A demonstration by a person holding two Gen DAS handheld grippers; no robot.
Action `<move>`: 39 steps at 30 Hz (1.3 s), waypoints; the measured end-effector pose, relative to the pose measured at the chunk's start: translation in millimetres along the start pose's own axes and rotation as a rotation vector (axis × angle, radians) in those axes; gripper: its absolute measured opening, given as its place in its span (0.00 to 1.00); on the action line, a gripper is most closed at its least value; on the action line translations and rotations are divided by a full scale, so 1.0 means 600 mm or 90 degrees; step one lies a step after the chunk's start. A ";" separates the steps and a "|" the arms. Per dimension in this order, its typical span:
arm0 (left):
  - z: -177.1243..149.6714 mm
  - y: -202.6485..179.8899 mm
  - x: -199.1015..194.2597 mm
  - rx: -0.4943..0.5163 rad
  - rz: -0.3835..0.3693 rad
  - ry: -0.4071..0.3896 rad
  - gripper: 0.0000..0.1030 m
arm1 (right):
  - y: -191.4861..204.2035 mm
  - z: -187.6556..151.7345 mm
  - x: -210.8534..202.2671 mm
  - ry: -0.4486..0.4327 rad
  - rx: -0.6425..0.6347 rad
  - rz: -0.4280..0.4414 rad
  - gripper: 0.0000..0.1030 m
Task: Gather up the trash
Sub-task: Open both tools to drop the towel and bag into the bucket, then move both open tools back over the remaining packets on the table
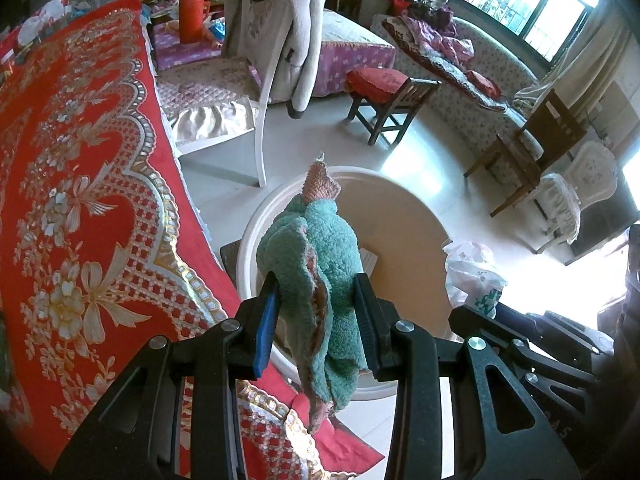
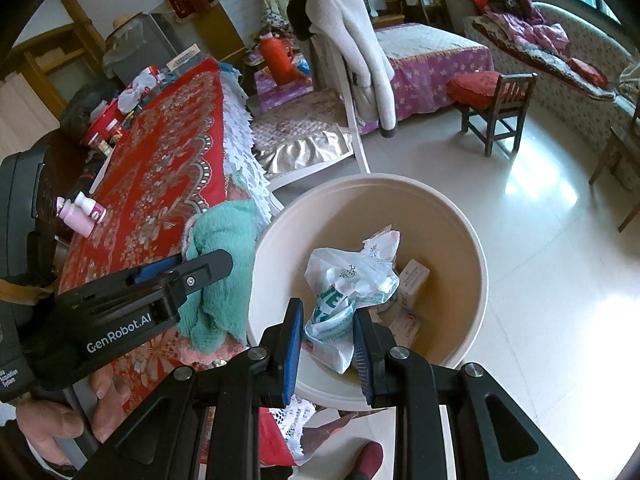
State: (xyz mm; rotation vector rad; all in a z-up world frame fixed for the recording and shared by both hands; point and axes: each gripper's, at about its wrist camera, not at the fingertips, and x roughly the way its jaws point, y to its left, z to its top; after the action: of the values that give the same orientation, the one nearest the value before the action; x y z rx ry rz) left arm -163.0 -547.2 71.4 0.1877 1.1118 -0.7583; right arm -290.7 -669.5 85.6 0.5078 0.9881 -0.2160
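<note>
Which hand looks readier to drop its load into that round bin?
Right, probably. The right gripper holds the plastic bag directly over the bin, while the left gripper's green cloth hangs beside its rim.

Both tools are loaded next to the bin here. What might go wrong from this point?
1. The left tool grips the green cloth at the bin's rim, so if let go it may fall outside the bin.
2. The plastic bag in the right tool hangs loose and could snag on a finger when released.
</note>
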 end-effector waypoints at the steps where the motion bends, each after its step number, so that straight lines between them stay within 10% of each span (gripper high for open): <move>1: -0.001 0.000 0.002 -0.002 0.000 0.001 0.33 | -0.001 0.000 0.003 0.002 0.001 -0.001 0.22; 17: -0.009 0.006 0.022 -0.023 -0.009 0.010 0.34 | -0.017 -0.001 0.041 0.032 0.011 -0.017 0.22; 21: -0.007 0.013 0.026 -0.042 -0.029 0.016 0.38 | -0.026 0.001 0.043 0.030 0.030 -0.023 0.41; 28: -0.007 0.025 0.024 -0.060 -0.043 0.017 0.42 | -0.037 -0.001 0.036 0.023 0.047 -0.028 0.42; 39: -0.011 0.039 -0.024 -0.055 0.024 -0.027 0.43 | -0.019 -0.002 0.032 0.020 0.032 -0.021 0.42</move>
State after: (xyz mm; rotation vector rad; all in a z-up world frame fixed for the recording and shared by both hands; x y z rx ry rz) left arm -156.1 -520.1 75.8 0.1186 1.0960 -0.6769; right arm -285.7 -677.6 65.4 0.5420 1.0236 -0.2635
